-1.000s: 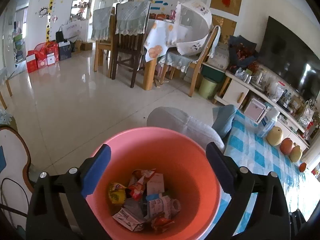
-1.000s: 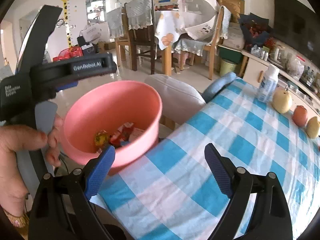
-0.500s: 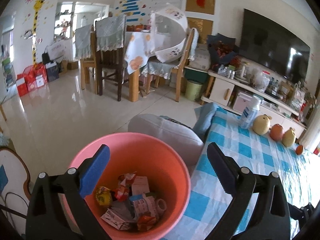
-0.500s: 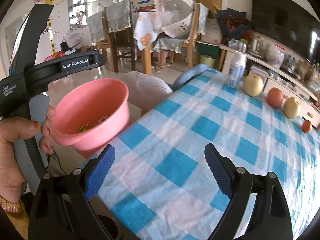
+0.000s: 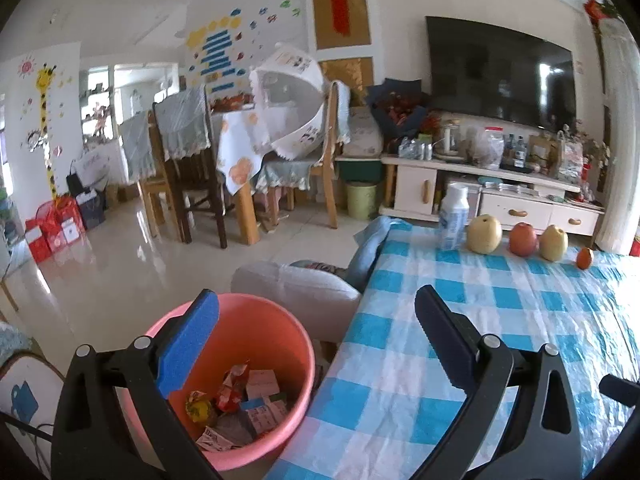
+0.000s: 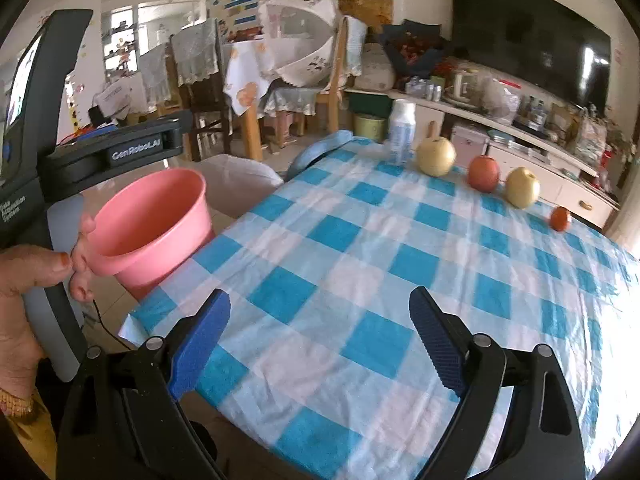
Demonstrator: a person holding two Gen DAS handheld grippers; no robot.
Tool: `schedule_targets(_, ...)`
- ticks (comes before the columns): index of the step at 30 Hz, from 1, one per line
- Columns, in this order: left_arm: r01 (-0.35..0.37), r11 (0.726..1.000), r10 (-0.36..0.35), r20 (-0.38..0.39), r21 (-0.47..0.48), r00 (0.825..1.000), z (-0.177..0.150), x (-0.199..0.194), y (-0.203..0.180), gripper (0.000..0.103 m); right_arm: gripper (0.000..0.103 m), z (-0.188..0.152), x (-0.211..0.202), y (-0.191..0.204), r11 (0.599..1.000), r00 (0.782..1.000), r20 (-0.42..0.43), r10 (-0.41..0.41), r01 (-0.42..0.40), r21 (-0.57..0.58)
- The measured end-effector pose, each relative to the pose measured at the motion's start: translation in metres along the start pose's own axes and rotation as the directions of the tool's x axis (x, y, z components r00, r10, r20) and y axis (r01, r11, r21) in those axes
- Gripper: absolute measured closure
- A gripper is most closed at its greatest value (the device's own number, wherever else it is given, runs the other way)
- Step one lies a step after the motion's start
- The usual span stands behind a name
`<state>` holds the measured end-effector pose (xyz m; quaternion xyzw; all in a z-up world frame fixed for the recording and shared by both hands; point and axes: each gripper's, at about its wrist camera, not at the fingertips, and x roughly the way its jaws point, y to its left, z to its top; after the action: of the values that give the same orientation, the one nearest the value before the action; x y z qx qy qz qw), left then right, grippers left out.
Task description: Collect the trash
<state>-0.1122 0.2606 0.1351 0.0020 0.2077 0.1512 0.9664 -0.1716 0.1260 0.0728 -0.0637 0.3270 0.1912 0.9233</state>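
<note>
Both cameras have swung toward the bench (image 6: 360, 264), where the left fingers (image 5: 192, 340) and right fingers (image 6: 204, 336) are spread and hold nothing, the pink bin (image 5: 272, 336) of trash (image 5: 240, 404) beside its near edge, fruit (image 6: 436, 156) far back.

Left view: sits just behind the left tongs (image 5: 316, 344), looking forward and down, close over the pink bucket (image 5: 280, 332) at the worktop (image 5: 500, 300) edge.
Right view: sits behind the right tongs (image 6: 320, 336), above the worktop's near corner, facing across the checked cloth (image 6: 400, 248).
Shared: bucket (image 6: 160, 216), row of fruit (image 5: 522, 239) (image 6: 484, 174), white bottle (image 5: 453, 220) (image 6: 401, 128), television (image 5: 500, 72) (image 6: 532, 48), dining chairs (image 5: 188, 168) (image 6: 200, 76).
Extra: the right view also catches the left tongs' handle (image 6: 52, 160) from the side.
</note>
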Motion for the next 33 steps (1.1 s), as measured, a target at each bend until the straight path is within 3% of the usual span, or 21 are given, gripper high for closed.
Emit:
schedule_targets(15,0.078,0.988,-0.092,0.097,0.132,0.991,-0.009,-0.087,-0.062,0.004,0.013,-0.023,-0.079,-0.048,0.986,0.988,0.091,-0.122,0.111,0.122)
schedule_targets(19,0.132,0.980,-0.150,0.115,0.145,0.982,-0.010,-0.116,-0.078,0.004,0.008,-0.027,-0.110,-0.058,0.977,0.975,0.139,-0.174,0.152,0.151)
schedule_targets(25,0.238,0.961,-0.249,0.060,0.142,0.967,-0.015,-0.146,-0.099,0.004,0.008,-0.035,-0.151,-0.072,0.965,0.956,0.188,-0.227,0.194,0.177)
schedule_targets(33,0.273,0.938,-0.295,0.076,0.212,0.953,-0.020,-0.187,-0.125,0.004,0.006,-0.043,-0.193,-0.085,0.944,0.925,0.233,-0.299,0.250,0.216)
